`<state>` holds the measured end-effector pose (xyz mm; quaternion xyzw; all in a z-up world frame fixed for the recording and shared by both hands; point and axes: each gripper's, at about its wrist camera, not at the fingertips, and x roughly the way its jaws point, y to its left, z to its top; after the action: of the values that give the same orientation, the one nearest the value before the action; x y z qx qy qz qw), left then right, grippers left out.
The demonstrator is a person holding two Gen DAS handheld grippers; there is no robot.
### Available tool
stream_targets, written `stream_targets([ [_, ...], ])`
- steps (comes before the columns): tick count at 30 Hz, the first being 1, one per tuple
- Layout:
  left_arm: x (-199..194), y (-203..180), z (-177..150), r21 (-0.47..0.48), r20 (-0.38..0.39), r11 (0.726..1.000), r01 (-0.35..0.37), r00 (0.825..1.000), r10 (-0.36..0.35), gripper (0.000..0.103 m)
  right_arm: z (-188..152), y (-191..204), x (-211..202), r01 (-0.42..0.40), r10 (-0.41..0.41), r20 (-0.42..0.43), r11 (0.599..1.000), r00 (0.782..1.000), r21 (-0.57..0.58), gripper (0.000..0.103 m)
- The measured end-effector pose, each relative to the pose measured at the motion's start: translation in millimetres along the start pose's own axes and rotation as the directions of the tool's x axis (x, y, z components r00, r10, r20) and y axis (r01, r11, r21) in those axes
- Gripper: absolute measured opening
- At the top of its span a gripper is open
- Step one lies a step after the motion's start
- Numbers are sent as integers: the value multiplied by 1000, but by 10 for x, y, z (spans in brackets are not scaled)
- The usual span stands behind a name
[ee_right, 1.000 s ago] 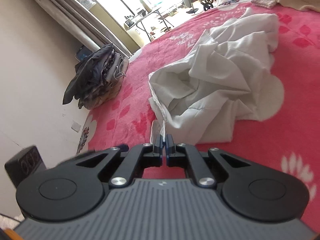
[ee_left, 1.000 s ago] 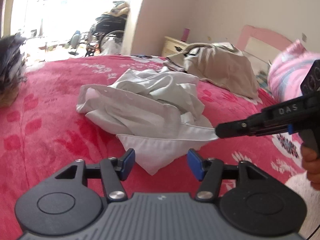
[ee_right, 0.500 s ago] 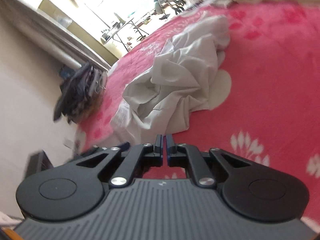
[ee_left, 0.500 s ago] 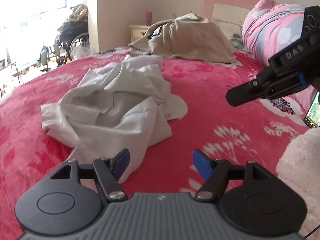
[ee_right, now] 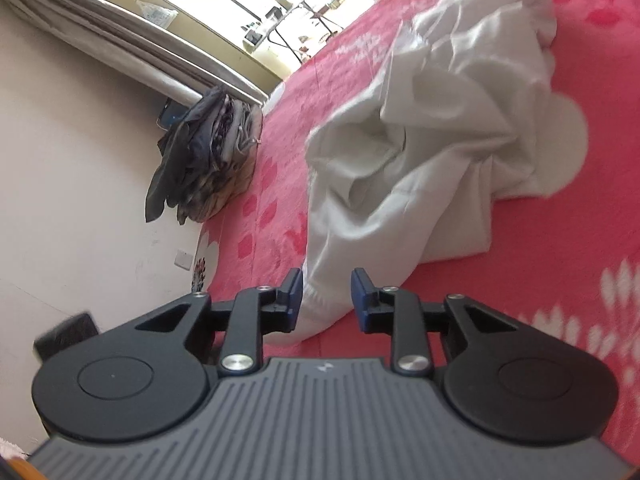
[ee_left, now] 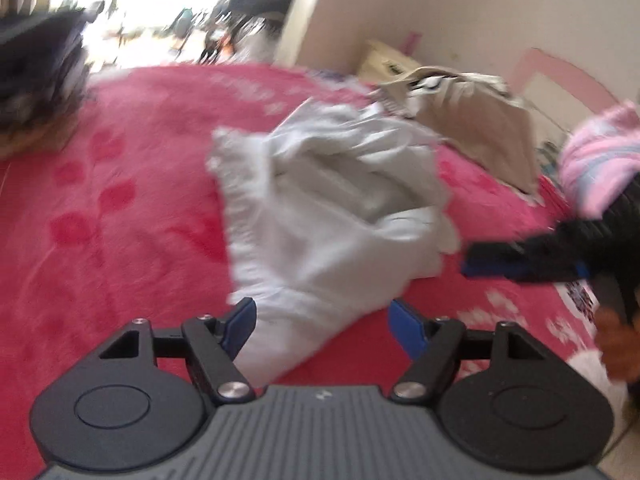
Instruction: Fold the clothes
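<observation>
I see the crumpled white shirt (ee_left: 336,216) lying on the red bed (ee_left: 120,216). My left gripper (ee_left: 322,326) and right gripper (ee_right: 325,300) both have jaws opening, cloth between, unclamped.

One crumpled white garment (ee_left: 332,216) lay at the centre of the frame on one red bed (ee_left: 120,240). One beige garment (ee_left: 476,120) sat at upper right, and one dark stack of folded clothes (ee_right: 208,160) at the left edge. One pink pillow (ee_left: 596,160) showed at far right. Two tools were counted: the left tool (ee_left: 322,322) and the right tool (ee_right: 326,298). One nightstand (ee_left: 384,60) stood behind.
</observation>
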<state>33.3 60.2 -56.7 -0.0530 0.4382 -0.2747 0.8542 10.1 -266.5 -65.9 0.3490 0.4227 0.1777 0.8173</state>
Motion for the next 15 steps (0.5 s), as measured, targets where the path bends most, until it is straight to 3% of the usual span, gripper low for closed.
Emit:
stream_targets([
  [5,408,259,88,-83,-118,996,24,992,-33,69,-116,-58,37,13,-13,-23,1000,1000,21,26],
  [7,455,282,109,-126,-117,990,63,990,-78,52,-145,-70,31,22,-22,-24,1000,999,22,26],
  [8,456,273,120,-141,-105,987,80,990,-95,48,-150,-64,26,28,-28,-21,1000,999,15,26],
  [10,472,247,142,-163,-98,982,96,989,-113,22,-152,-47,18,38,-38,-11,999,999,-6,27],
  [12,540,247,165,-210,-133,974,85,985,-115,6,-164,-14,35,53,-53,0,998,999,-44,27],
  [15,588,308,202,-320,-146,942,103,977,-157,2,-209,62,66,81,-80,17,989,997,-124,27],
])
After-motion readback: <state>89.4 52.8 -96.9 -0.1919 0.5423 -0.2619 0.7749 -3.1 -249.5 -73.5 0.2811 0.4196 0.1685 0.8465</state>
